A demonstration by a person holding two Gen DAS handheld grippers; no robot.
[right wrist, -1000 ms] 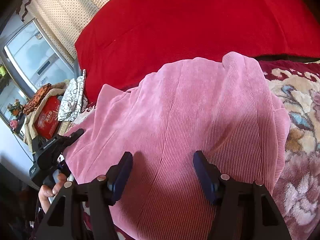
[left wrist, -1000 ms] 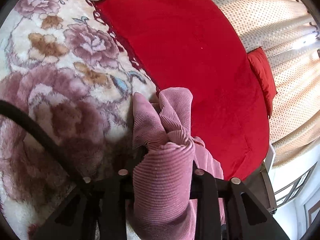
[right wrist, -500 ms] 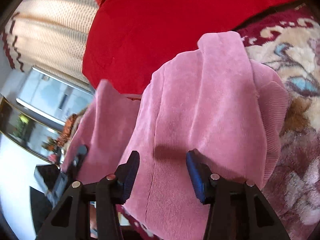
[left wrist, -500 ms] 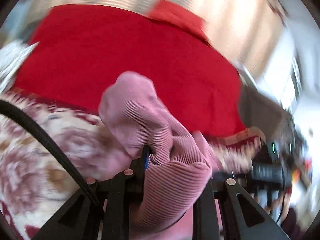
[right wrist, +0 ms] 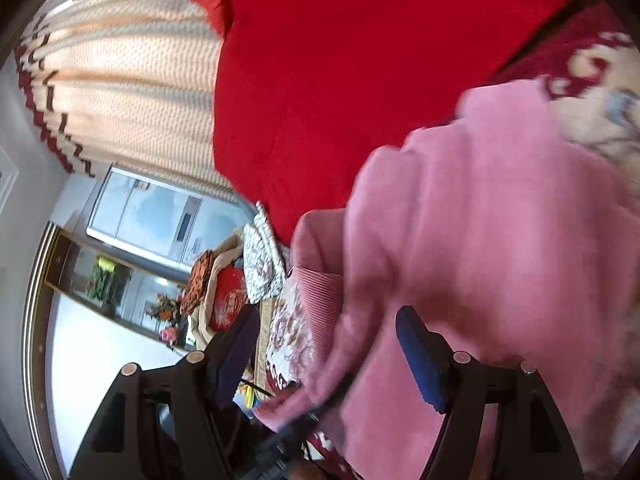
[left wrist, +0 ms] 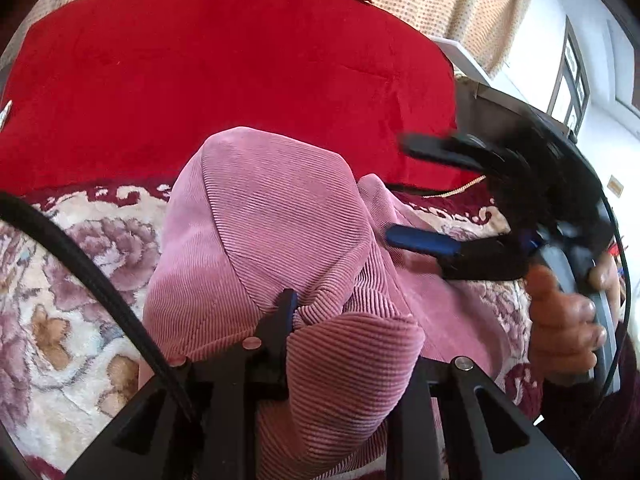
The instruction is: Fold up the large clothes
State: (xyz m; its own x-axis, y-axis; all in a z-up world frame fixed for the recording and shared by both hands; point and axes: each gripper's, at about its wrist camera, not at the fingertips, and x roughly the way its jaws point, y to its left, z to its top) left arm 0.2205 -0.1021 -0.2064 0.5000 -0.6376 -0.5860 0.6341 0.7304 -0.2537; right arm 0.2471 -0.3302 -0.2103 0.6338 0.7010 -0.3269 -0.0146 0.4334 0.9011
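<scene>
1. Since the frame a second back, the left gripper has rolled and swung across the bed, carrying its bunch of cloth along, so the right gripper now shows at the right edge of the left wrist view.
2. No writing or brand can be read anywhere; the red bag far off in the right wrist view bears a pale pattern too blurred to make out.
3. Nearest, the left gripper's jaws are clamped on a thick fold of the pink ribbed corduroy garment, which bulges out between and over the fingers.
4. The right gripper has its jaws opening; the garment drapes across its blue-padded right finger, no pad pressing on it.
5. Under the garment lies the cream and maroon floral plush blanket, bare to the left.
6. Beyond is the plain red velvet bedspread, wide and unoccupied.
7. Farthest stands the dotted beige curtain.
</scene>
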